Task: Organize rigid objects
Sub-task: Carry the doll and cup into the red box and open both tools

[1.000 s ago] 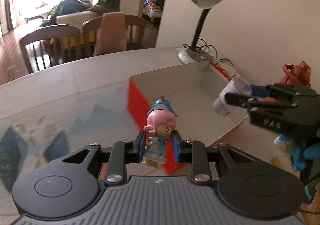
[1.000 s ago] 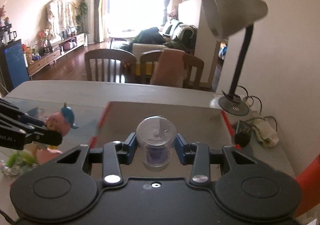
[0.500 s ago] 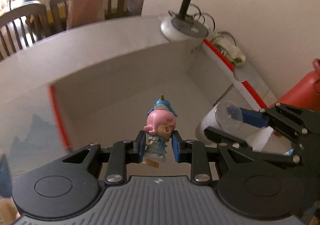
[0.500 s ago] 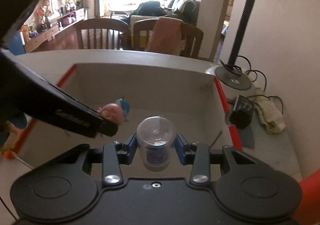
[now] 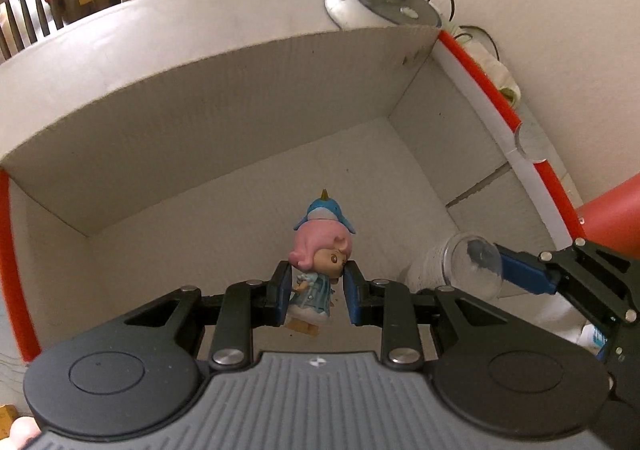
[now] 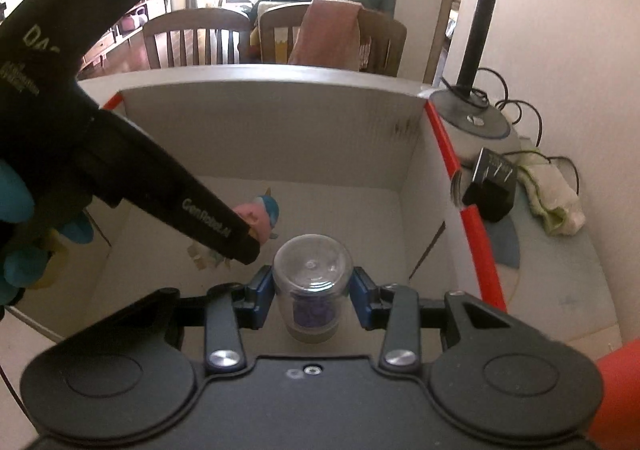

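The pink-haired toy figurine hangs inside the open white cardboard box, left of the clear plastic capsule; the lamp base stands behind the box.

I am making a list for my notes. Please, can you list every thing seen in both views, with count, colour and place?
figurine: 1, pink hair, blue hat, over the box, in the left gripper
jar: 1, clear with purple contents, over the box, in the right gripper
box: 1, white inside, red edges, on the table, nothing lying in it
lamp: 1, black stem, grey base, beyond the box's far right corner
chairs: 2, brown wood, behind the table
left gripper: 1, black, blue pads, shut on the figurine
right gripper: 1, black, blue pads, shut on the jar
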Motion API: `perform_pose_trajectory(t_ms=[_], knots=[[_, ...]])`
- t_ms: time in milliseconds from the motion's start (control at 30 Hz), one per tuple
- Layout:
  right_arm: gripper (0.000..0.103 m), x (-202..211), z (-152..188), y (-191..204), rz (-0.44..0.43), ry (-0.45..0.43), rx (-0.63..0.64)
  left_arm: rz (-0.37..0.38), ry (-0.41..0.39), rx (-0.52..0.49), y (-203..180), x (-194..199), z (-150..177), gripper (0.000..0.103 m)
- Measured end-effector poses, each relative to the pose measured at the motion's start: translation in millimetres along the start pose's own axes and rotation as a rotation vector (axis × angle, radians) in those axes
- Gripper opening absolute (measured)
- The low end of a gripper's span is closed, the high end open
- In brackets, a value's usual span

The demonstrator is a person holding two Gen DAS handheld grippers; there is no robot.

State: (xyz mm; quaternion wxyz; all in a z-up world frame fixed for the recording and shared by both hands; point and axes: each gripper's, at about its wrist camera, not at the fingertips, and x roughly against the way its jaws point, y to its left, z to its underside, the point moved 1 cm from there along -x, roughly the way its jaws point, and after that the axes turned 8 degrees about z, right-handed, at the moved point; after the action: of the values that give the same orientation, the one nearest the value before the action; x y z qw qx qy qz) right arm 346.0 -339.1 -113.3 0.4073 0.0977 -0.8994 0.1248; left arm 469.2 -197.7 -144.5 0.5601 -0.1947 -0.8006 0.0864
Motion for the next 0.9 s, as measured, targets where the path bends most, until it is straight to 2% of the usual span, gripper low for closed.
perform_pose_trajectory(t_ms=[433,567,700,900], knots=[[0.04,-6,7,-2,0.001,0.042,-0.032,-0.034,0.114,0.005,-2,-19,-1,0.027],[0.042,-2,7,-5,-0.004,0.032,-0.036,-0.051,0.1,-0.032,-6,-15,-2,0.027],[0.052,8,5,-9,-0.018,0.011,-0.06,-0.067,0.083,-0.062,-12,-5,-1,0.027],[0.059,27,3,-12,-0.03,-0.022,-0.086,-0.056,0.007,-0.073,-16,23,9,0.027]])
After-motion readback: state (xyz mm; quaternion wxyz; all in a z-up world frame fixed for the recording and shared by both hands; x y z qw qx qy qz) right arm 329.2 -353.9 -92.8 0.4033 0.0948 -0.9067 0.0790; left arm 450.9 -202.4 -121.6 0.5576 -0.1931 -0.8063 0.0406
